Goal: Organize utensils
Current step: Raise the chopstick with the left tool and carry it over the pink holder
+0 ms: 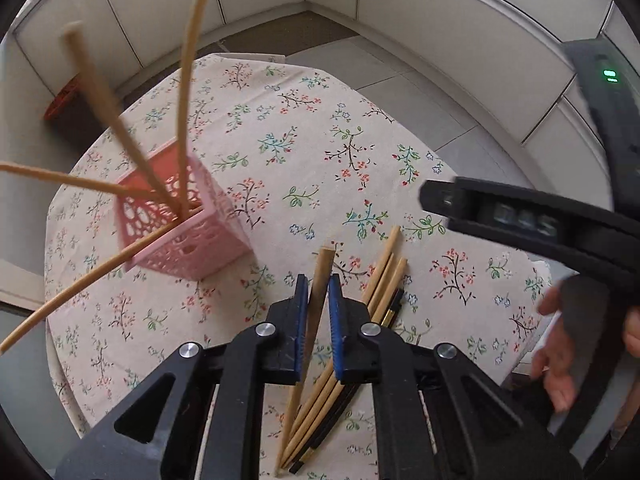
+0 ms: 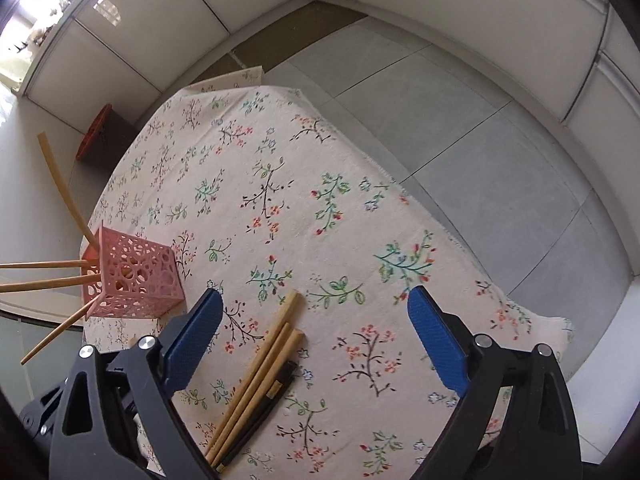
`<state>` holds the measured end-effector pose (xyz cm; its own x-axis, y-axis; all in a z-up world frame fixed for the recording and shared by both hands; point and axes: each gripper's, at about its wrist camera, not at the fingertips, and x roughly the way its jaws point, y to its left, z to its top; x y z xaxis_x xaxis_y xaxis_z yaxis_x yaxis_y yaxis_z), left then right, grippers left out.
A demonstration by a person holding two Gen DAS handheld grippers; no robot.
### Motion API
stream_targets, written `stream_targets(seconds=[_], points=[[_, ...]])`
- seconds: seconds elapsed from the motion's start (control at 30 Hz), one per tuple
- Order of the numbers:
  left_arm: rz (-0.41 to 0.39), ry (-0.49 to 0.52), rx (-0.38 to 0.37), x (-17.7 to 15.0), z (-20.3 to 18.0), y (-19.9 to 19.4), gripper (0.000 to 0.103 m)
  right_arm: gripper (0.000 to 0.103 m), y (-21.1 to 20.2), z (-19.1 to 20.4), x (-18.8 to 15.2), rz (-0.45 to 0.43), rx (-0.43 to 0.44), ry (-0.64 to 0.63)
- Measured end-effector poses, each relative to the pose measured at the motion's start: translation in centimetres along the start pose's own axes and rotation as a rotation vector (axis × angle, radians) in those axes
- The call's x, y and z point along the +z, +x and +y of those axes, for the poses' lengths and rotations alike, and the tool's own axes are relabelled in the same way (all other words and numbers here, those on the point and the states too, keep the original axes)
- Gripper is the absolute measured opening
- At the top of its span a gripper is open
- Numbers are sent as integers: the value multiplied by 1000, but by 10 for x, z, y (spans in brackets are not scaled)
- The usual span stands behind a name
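A pink perforated holder (image 1: 182, 224) stands on the floral tablecloth (image 1: 300, 140) at the left, with several wooden chopsticks (image 1: 188, 92) sticking up out of it. My left gripper (image 1: 319, 280) is shut on one wooden chopstick (image 1: 320, 280), held above a pile of wooden and black chopsticks (image 1: 384, 280) lying on the cloth. My right gripper (image 2: 316, 320) is wide open and empty, hovering over the same pile (image 2: 264, 364). The holder (image 2: 134, 276) also shows at the left of the right wrist view. The right gripper also shows in the left wrist view (image 1: 520, 220).
The table edge drops to a grey tiled floor (image 2: 480, 140) at the back and right. A red and brown object (image 2: 98, 136) stands on the floor beyond the table's far left corner. White wall panels enclose the room.
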<state>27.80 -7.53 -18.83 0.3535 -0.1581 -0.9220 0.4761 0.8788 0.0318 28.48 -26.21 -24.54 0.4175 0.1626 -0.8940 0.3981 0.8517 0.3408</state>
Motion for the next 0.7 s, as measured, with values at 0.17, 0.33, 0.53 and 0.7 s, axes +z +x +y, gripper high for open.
stream_targets(seconds=[0.17,0.33,0.53,0.7], points=[[-76,-24,9,-23,11,-45,7,67,37,22,-1,66,-90,-6],[-103,-23,24,-30,18,-57,7,50,68,49,-18,166,-124,-42],[-136,-39,19,-41,26,-77,7,17,81,83,-23,91,-186,-121],[-153,-94,17,-52,43,-86,7,7,73,80,-28,77,-74,-108]])
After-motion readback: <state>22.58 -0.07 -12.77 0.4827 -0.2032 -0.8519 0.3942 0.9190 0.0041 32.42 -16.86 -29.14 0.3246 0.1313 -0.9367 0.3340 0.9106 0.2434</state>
